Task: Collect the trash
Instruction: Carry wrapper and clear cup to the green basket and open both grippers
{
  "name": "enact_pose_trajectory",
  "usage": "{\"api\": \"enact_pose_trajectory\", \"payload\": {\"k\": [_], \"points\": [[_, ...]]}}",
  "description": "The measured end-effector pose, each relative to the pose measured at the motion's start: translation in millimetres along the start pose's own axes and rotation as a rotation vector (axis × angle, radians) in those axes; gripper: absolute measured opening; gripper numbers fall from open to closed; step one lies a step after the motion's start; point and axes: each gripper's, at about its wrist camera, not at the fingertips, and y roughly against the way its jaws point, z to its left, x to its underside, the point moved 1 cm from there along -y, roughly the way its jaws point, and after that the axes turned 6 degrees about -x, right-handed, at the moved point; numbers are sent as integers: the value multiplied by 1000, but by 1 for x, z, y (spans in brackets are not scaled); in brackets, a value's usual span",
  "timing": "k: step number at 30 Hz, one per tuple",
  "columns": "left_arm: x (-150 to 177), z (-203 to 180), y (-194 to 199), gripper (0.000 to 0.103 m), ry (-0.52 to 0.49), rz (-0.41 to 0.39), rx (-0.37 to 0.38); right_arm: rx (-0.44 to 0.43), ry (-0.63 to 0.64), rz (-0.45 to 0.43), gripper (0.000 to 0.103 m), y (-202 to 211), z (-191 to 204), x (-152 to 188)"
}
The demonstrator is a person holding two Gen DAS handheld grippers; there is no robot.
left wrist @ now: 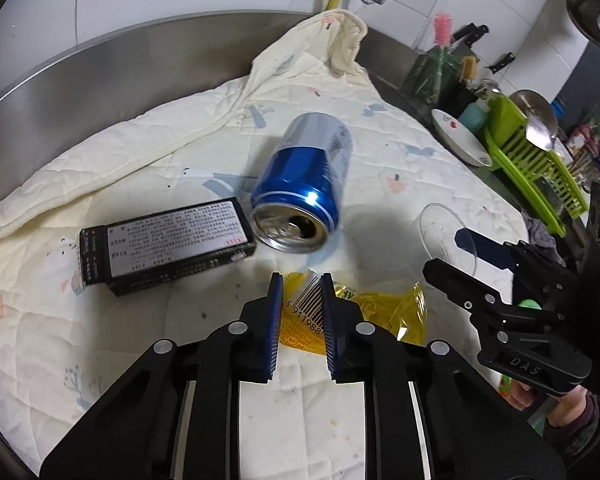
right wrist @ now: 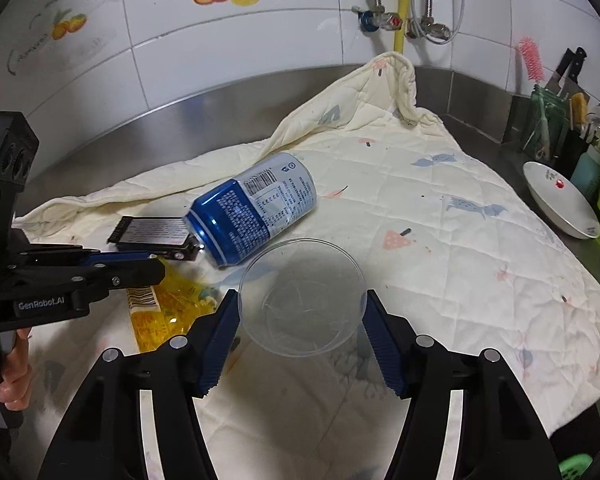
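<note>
A blue drink can [left wrist: 300,184] lies on its side on a cream quilted cloth [left wrist: 100,320], next to a black box [left wrist: 164,246] with a white label. My left gripper [left wrist: 300,284] is partly closed around the edge of a yellow wrapper [left wrist: 380,308] with a barcode; I cannot tell if it grips it. My right gripper [right wrist: 302,300] is shut on a clear plastic cup [right wrist: 300,296], its pads against the cup's rim. The can [right wrist: 256,208], box [right wrist: 152,236] and wrapper [right wrist: 168,304] also show in the right wrist view, left of the cup.
The cloth covers a steel counter with a raised steel back edge [left wrist: 100,76]. At the right stand a white plate [right wrist: 560,204], a green dish rack [left wrist: 528,148], knives and brushes [right wrist: 552,92]. Pipes and valves [right wrist: 400,20] hang on the tiled wall.
</note>
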Motion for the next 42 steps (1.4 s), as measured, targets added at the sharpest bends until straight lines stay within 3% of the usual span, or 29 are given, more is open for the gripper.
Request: {"api": "enact_pose_trajectory", "payload": {"k": [9,17,30,42], "points": [[23,-30,31,15,-64,-24,52,37,-50,-42,60,66,-8,41],[40,-76,47,15,-137,-34,114,155,-130,-51,60,132,-39,100],[72,-197,52,14,-293,-5,265,443,-346,-11,60,236,-142,219],[103,-302,33,14,-409,68,341,492,-511,-25,63,274,-198,283]]}}
